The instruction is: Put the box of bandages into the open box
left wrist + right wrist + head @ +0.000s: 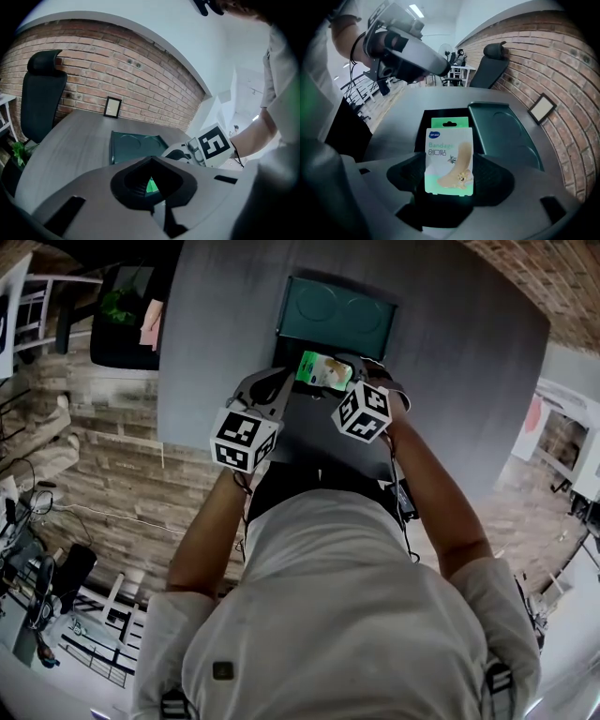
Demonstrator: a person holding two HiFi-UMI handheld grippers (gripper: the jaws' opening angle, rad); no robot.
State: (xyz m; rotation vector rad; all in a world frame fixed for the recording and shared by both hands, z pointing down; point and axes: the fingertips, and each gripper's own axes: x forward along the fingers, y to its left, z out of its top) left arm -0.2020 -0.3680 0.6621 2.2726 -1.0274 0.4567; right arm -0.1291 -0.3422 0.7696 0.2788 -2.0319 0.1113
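In the right gripper view the box of bandages (pixel 449 159), green and white with a foot drawn on it, stands upright between the jaws of my right gripper (pixel 449 174), which is shut on it. In the head view the box of bandages (pixel 323 369) hangs over the dark open box (pixel 305 423), just in front of its raised teal lid (pixel 337 315). My left gripper (pixel 275 382) is close to the left of it, jaws together and holding nothing. Through the notch of the left gripper (pixel 152 187) a green patch shows, and the teal lid (pixel 133 145) lies beyond.
The open box sits on a grey table (pixel 216 343), close to the edge by the person's body. A black office chair (pixel 42 98) and a small picture frame (pixel 112 107) stand at the brick wall. A dark seat with pink paper (pixel 127 324) is left of the table.
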